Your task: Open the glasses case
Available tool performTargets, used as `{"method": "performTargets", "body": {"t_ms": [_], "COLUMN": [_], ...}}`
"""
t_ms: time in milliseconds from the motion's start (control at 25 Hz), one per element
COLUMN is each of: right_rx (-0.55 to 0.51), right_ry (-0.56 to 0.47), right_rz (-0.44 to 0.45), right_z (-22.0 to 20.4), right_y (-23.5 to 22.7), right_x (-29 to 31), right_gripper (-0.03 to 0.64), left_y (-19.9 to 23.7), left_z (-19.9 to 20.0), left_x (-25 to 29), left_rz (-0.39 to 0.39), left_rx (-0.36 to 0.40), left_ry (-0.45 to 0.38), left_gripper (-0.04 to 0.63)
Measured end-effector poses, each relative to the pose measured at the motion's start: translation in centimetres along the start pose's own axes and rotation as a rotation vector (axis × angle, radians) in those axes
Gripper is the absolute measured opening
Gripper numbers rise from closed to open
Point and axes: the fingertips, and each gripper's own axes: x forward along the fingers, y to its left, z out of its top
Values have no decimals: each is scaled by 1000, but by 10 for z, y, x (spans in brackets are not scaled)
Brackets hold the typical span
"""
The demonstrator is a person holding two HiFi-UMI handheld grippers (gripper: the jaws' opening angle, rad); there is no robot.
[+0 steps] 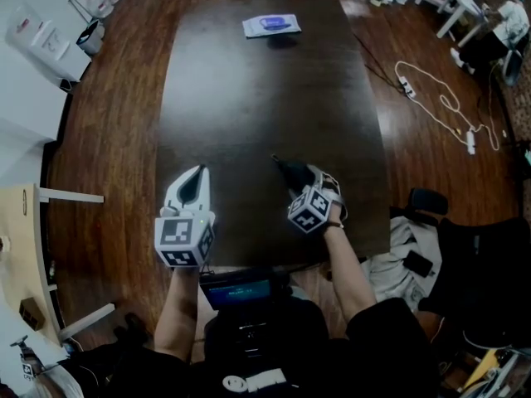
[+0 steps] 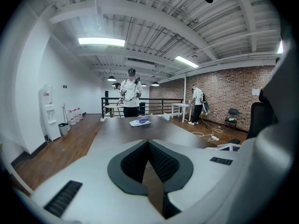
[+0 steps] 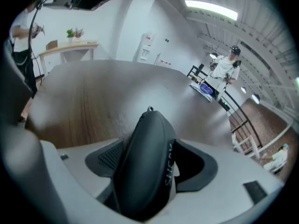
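- Far left, off the table: brown plank floor (image 1: 116,123), glossy, with the boards running lengthwise.
- My left gripper (image 1: 197,177) is a white moulded plastic shell with black pads. It sits over the near-left part of the table, and its marker cube (image 1: 182,240) is toward me.
- Left gripper view: my left gripper (image 2: 148,144) has its jaws closed, tip against tip, with nothing between them. The pads (image 2: 163,161) are ribbed black rubber. They form a narrow V behind the contact line, and the wood grain shows through that gap.
- Table (image 1: 249,98): a dark rectangular wooden top with a satin sheen and fine grain.
- Far end of the table, about mid-width: a flat white packet (image 1: 271,25) with a purple patch. It lies well apart from both grippers.
- Glasses case (image 1: 290,172): it is in my right gripper (image 1: 297,177), over the near-right part of the table. I cannot tell from above whether it touches the top.
- Right gripper view: the glasses case (image 3: 145,167) is a matt black, smooth shell, rounded and elongated, and it tapers to a blunt tip that points away from me. A small loop (image 3: 150,109) stands on that tip, and there is faint lettering along the right flank. The case is closed.
- My right gripper (image 3: 149,158) has its jaws spread wide and clamped on the flanks of the case. A ribbed pad (image 3: 108,156) lies against its left side.
- Right of the table: a white cable (image 1: 440,98) lies looped on the floor.
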Motion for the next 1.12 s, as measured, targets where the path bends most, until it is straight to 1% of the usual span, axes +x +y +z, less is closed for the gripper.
{"method": "performTargets", "body": {"t_ms": [40,80,120,160,200,240,280,320,360,400,440,560,640,680,720,840,880,920,960,1000,1040,1120], "right_rx": [80,197,348,528,725,917,1083,1209,1288,1321,1321,1247,1162,1108,1050,901,867,845,836,843,871,980], "right_ry": [-23,-63,-121,-190,-255,-306,-335,-343,-333,-316,-302,-286,-277,-270,-259,-226,-226,-236,-260,-303,-362,-527], "right_rz": [42,103,194,328,492,653,778,850,873,866,844,759,698,667,636,560,538,524,524,539,568,639], "right_z": [3,9,17,28,38,45,48,45,38,29,21,8,5,3,2,0,1,4,10,18,29,55], "right_y": [0,0,2,6,13,18,21,21,22,22,23,21,21,21,21,21,20,19,16,13,7,-13], "right_x": [-3,-8,-15,-24,-31,-37,-38,-36,-31,-25,-20,-17,-19,-20,-19,-15,-14,-15,-19,-26,-35,-64], "right_gripper": [365,364,364,364,364,364,365,365,365,367,370,371,382,402,407,398,333,321,289,279,276,273], "left_y": [1,1,1,2,2,3,3,2,0,-2,-4,-7,-9,-10,-11,-14,-14,-14,-14,-14,-16,-27], "left_z": [1,3,4,4,5,5,5,5,5,5,6,8,8,8,8,8,8,8,9,10,12,17], "left_x": [-1,-2,-2,-2,-1,-1,0,0,0,1,1,5,7,8,9,11,11,11,11,11,11,10], "left_rz": [2,3,4,5,7,9,9,8,4,-2,-7,-17,-22,-24,-26,-33,-35,-37,-41,-51,-70,-134], "left_rx": [-1,-1,0,2,4,4,4,4,5,7,9,11,13,15,17,16,15,14,12,9,7,10], "left_ry": [-2,-4,-5,-5,-5,-5,-5,-4,-3,-2,-2,-3,-3,-3,-3,0,0,0,-1,-5,-13,-37], "left_gripper": [0,0,0,0,0,0,-1,0,-1,-1,-1,0,0,0,0,0,0,-1,0,-1,0,0]}}
